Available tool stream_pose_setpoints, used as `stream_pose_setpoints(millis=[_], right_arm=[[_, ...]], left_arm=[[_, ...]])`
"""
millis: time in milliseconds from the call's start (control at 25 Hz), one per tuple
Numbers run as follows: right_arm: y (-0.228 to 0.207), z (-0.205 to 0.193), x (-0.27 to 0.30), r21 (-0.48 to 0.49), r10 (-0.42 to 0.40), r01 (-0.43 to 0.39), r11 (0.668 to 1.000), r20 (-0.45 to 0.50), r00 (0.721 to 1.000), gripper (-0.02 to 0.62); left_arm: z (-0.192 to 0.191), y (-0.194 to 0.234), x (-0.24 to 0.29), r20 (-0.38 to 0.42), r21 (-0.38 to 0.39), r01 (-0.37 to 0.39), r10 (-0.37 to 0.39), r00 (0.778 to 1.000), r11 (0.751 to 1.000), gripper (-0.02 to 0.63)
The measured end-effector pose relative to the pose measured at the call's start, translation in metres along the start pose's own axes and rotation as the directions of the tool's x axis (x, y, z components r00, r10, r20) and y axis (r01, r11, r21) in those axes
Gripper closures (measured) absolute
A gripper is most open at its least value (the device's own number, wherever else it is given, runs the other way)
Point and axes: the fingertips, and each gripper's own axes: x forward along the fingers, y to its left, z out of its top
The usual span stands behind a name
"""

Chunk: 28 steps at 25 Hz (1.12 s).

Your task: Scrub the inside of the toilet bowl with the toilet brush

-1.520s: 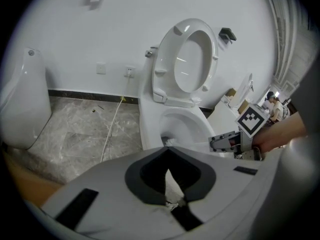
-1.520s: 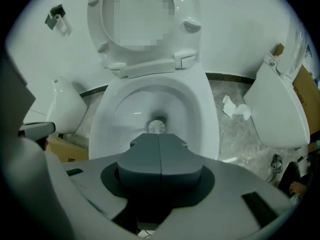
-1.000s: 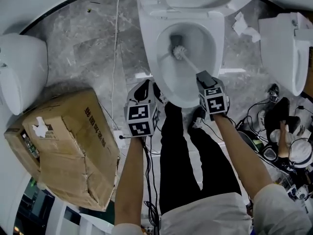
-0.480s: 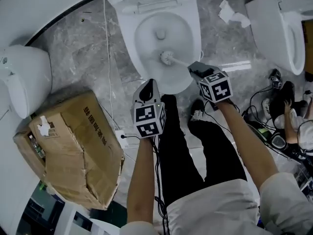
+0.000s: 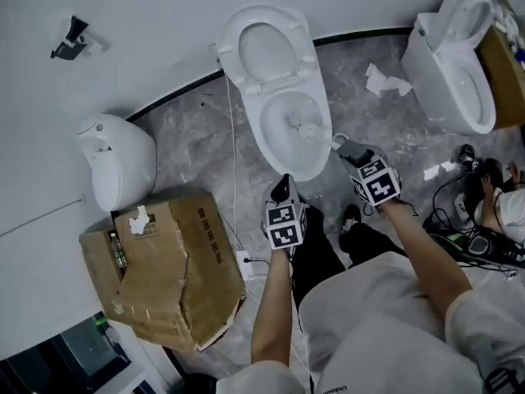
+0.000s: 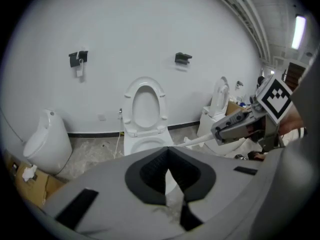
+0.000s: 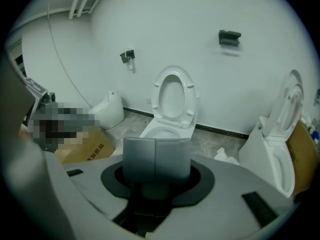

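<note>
Head view — marble floor (image 5: 189, 138) | white wall (image 5: 148, 23) | left claw (image 5: 282, 187) pressed together | right claw (image 5: 351, 149) pinching toilet brush (image 5: 308, 128)

Head view. Toilet (image 5: 305, 171) at upper centre, with the toilet brush (image 5: 305, 127) in its bowl. Urinal (image 5: 119, 171) at left. Cardboard box (image 5: 164, 277) at lower left. Second toilet (image 5: 455, 72) at upper right. Paper scraps (image 5: 385, 80) on the floor between the toilets.
</note>
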Motion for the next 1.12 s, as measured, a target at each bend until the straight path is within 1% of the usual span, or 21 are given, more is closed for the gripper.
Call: stream_pose_setpoints(millis=[40, 120, 240, 320, 360, 440, 520, 640, 760, 1000, 1120], right_arm=[[0.001, 0.001, -0.018, -0.015, -0.002, 0.002, 1.0, 0.009, 1.0, 0.422], [0.006, -0.006, -0.047, -0.022, -0.005, 0.005, 1.0, 0.017, 1.0, 0.422], [0.019, -0.022, -0.079, 0.027, -0.022, 0.021, 0.999, 0.015, 1.0, 0.422], [0.025, -0.031, -0.092, 0.073, -0.039, 0.037, 0.997, 0.022, 0.999, 0.423], [0.026, -0.034, -0.096, 0.095, -0.052, 0.049, 0.994, 0.027, 0.998, 0.423], [0.031, -0.042, -0.101, 0.136, -0.076, 0.072, 0.988, 0.026, 0.997, 0.423], [0.043, -0.051, -0.103, 0.162, -0.086, 0.082, 0.983, 0.02, 0.996, 0.423], [0.054, -0.05, -0.103, 0.152, -0.092, 0.088, 0.984, 0.019, 0.996, 0.423], [0.058, -0.048, -0.107, 0.141, -0.111, 0.106, 0.984, 0.027, 0.993, 0.423], [0.05, -0.046, -0.114, 0.149, -0.139, 0.132, 0.98, 0.041, 0.989, 0.422], [0.05, -0.046, -0.117, 0.155, -0.14, 0.132, 0.979, 0.044, 0.989, 0.422]], left_arm=[[0.005, -0.005, -0.012, 0.011, 0.003, -0.001, 0.001, 1.0, 1.0, 0.581], [0.006, -0.007, -0.037, 0.021, -0.021, -0.018, 0.018, 1.0, 1.0, 0.581], [0.0, 0.001, -0.074, 0.036, -0.106, -0.081, 0.085, 0.996, 0.991, 0.581], [-0.009, 0.0, -0.089, 0.028, -0.151, -0.096, 0.102, 0.994, 0.984, 0.581], [-0.013, -0.004, -0.091, 0.016, -0.153, -0.093, 0.097, 0.995, 0.984, 0.581], [-0.02, -0.011, -0.096, -0.01, -0.129, -0.081, 0.081, 0.997, 0.988, 0.581], [-0.025, -0.014, -0.104, -0.02, -0.13, -0.06, 0.058, 0.998, 0.99, 0.581], [-0.02, -0.011, -0.105, -0.018, -0.128, -0.028, 0.026, 1.0, 0.991, 0.581], [-0.014, -0.007, -0.104, 0.001, -0.13, -0.009, 0.009, 1.0, 0.991, 0.581], [0.001, -0.013, -0.096, 0.014, -0.115, 0.028, -0.027, 1.0, 0.993, 0.581], [0.004, -0.016, -0.095, 0.025, -0.111, 0.043, -0.041, 0.999, 0.993, 0.581]])
